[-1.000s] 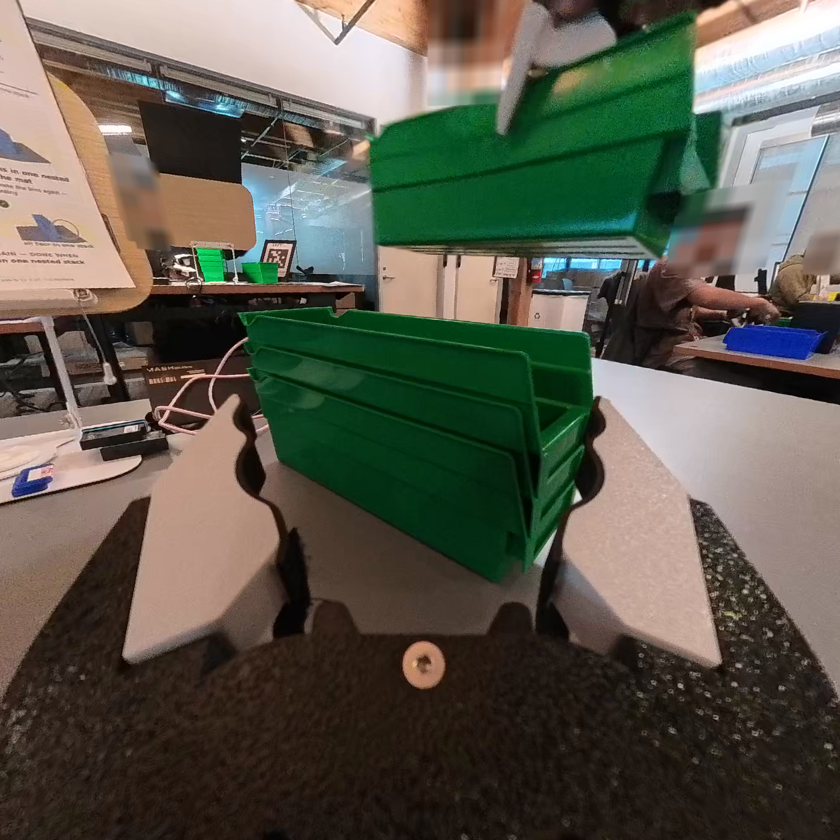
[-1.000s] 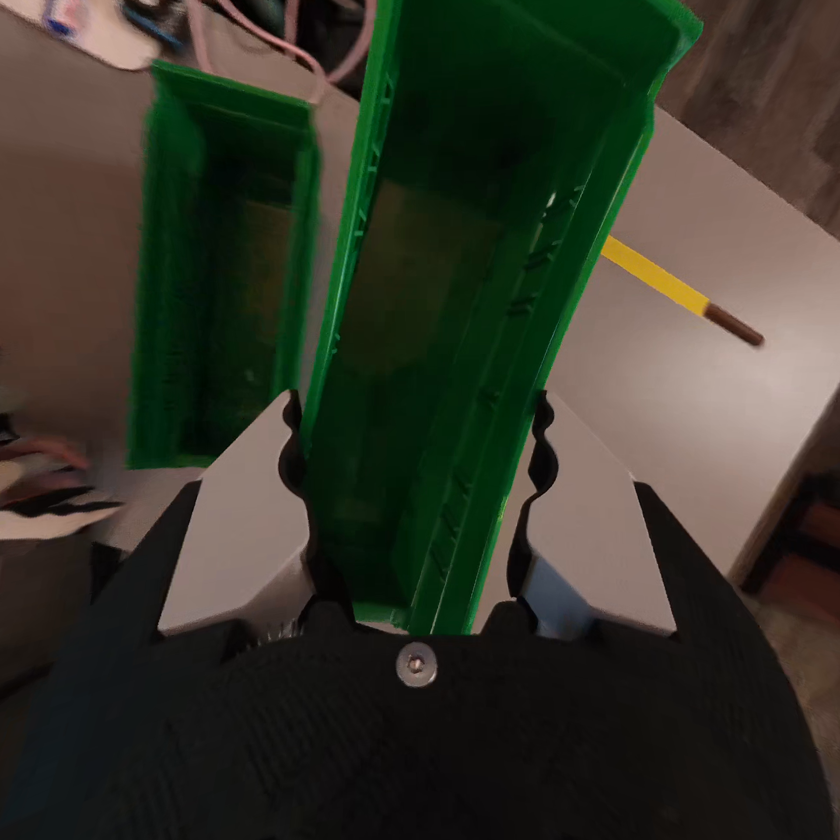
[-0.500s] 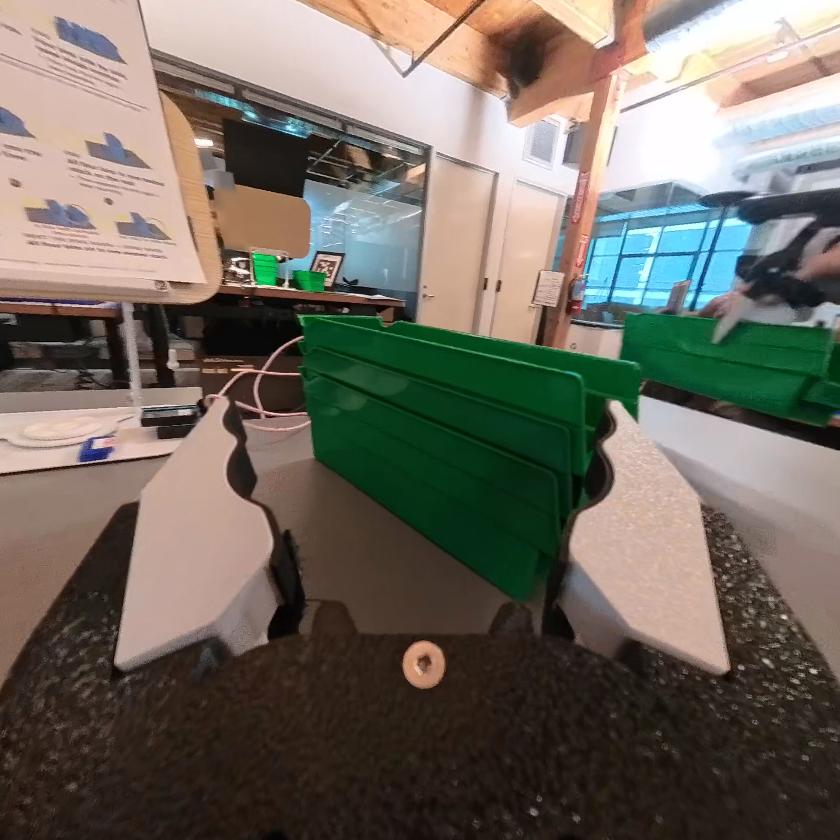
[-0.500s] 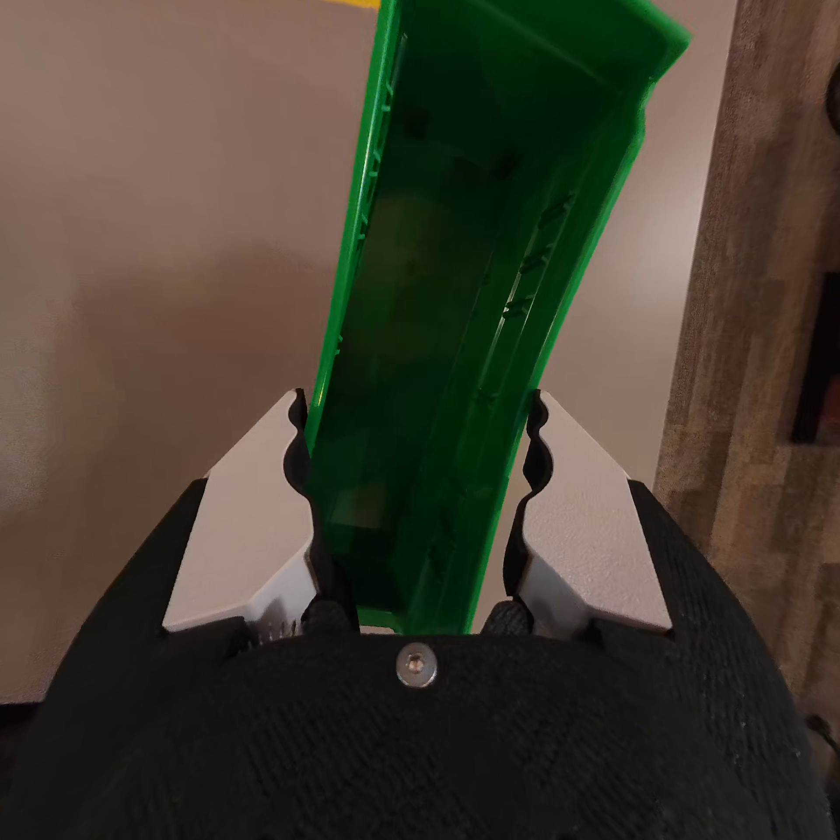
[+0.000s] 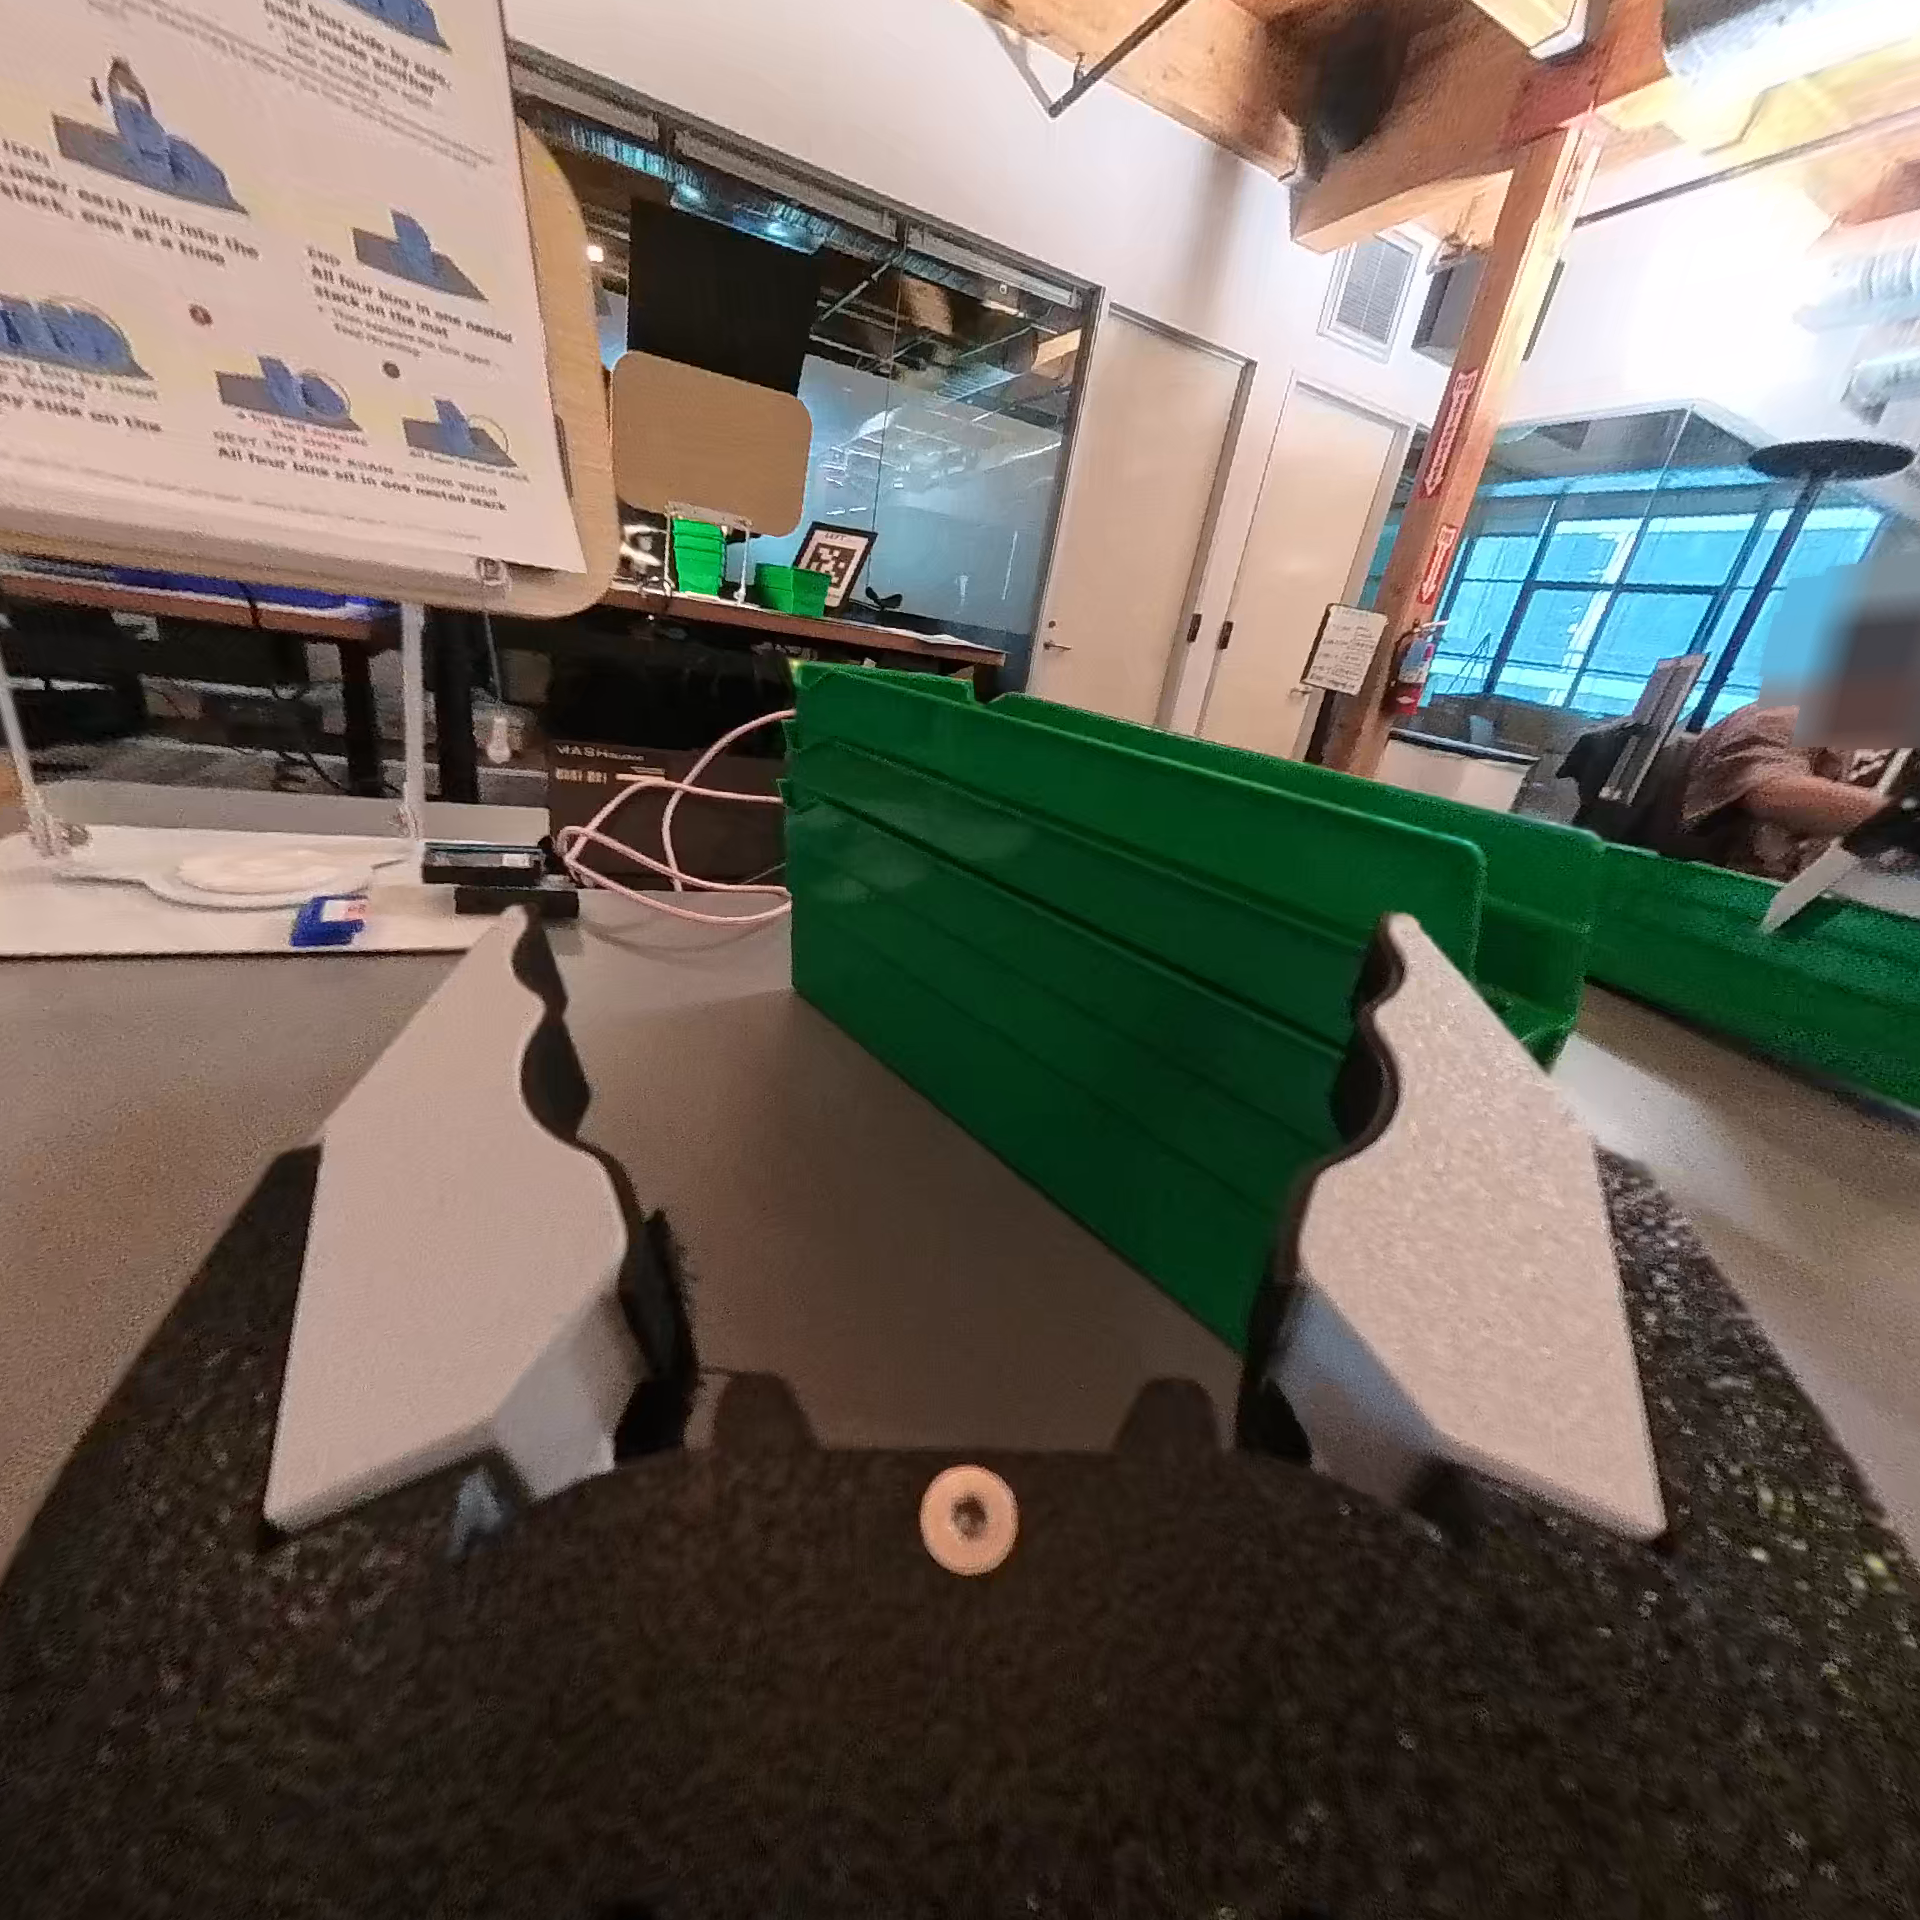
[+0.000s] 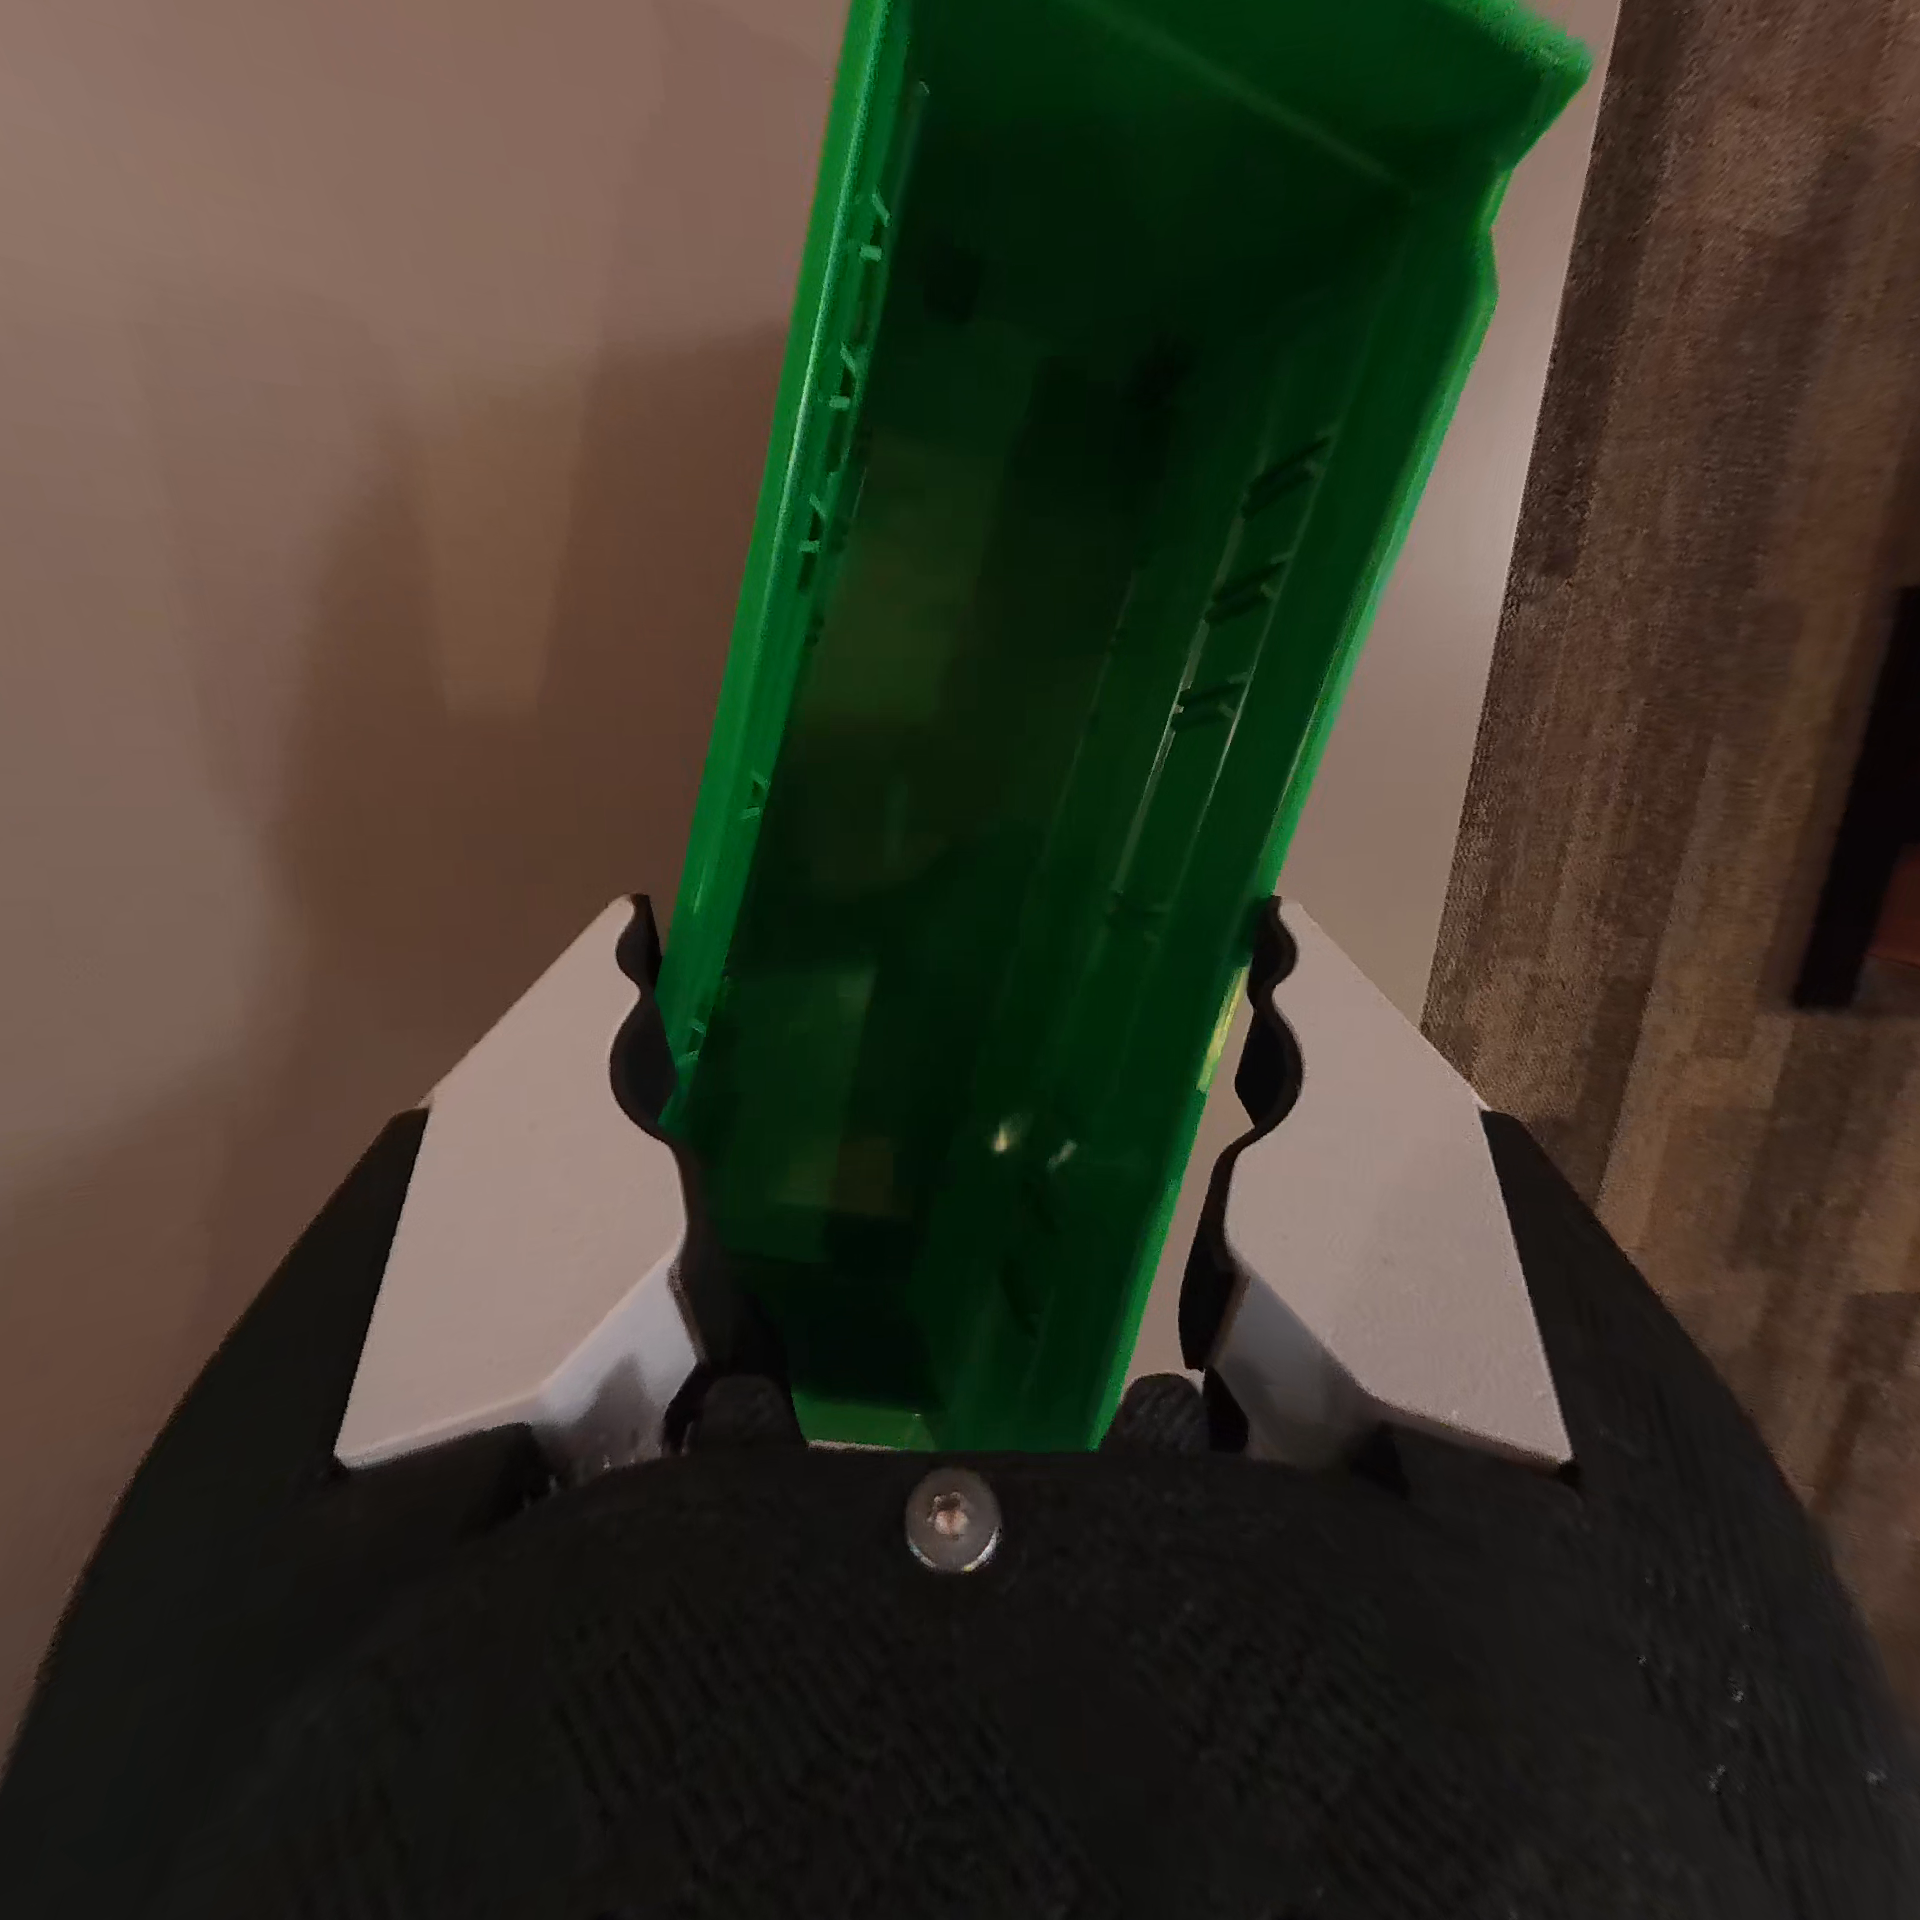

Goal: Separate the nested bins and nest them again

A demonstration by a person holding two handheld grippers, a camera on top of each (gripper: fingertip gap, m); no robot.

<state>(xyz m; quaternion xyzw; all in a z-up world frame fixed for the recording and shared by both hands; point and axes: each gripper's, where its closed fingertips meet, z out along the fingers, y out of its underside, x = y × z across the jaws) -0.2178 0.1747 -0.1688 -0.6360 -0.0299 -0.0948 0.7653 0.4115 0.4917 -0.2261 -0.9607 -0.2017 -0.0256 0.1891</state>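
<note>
The green bin [image 6: 1039, 727] fills the right wrist view's centre, its end wall pinched by the right tool [image 6: 951, 1039]. The nested stack [image 5: 1091, 987] sits mid-frame on the desk [image 5: 156, 1091], beside the spread left tool [image 5: 956, 997]. Thin, stiff, light, probably slick plastic; grip rims.

Nested bins [image 5: 1091, 966] bright green with ridged sides, single bin [image 6: 1091, 623] same green, darker inside. Left gripper [image 5: 961, 1023] and right gripper [image 6: 956, 1023] fingers [image 5: 447, 1226] pale grey on speckled black bodies. Desk [image 5: 156, 1091] plain grey, cable [image 5: 675, 831] pink, floor [image 6: 1704, 623] brown wood-grain.
</note>
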